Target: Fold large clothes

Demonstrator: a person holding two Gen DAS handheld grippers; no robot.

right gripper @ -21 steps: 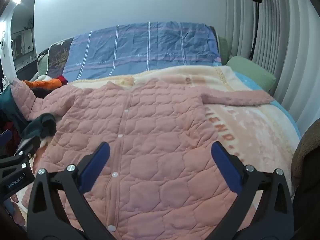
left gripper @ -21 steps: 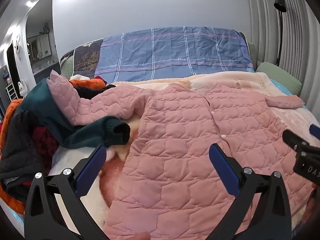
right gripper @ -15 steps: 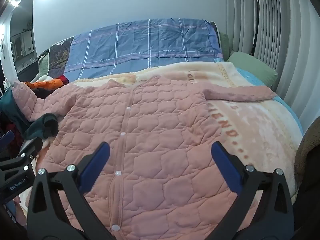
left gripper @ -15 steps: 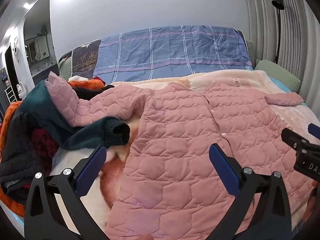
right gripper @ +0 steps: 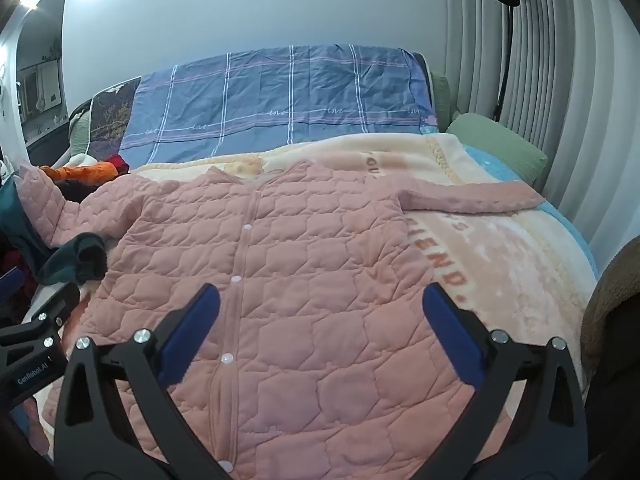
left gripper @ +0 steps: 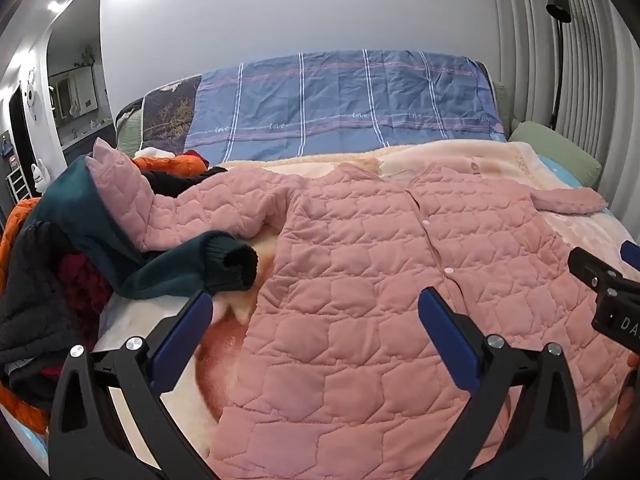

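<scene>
Pink quilted jacket point(right gripper: 304, 280) lies spread flat, front up and snapped shut, on the cream blanket point(right gripper: 520, 280) covering the bed, collar far, hem near. Left gripper point(left gripper: 314, 332) hangs over the near left part of the body, jaws spread wide, nothing between the pads. Right gripper point(right gripper: 320, 324) hangs over the near right part, jaws likewise spread and empty; neither touches fabric as far as I can tell. Step in hand looks like the pre-fold approach: garment laid out, no fold made yet. Next move probably calls for pinching a sleeve or side edge and carrying it across the snap placket point(right gripper: 236, 280). Right sleeve point(right gripper: 472, 198) lies straight out toward the right edge of the bed, with bare blanket near it, so plenty of room there. Left sleeve point(left gripper: 192, 216) is harder: it runs up onto a heap of other clothes point(left gripper: 48, 288), and a dark green sleeve cuff point(left gripper: 232, 264) sits just beside the jacket's left side edge, so it could snag or get dragged along. Near hem runs out of view under the grippers, so its edge can't be judged.
</scene>
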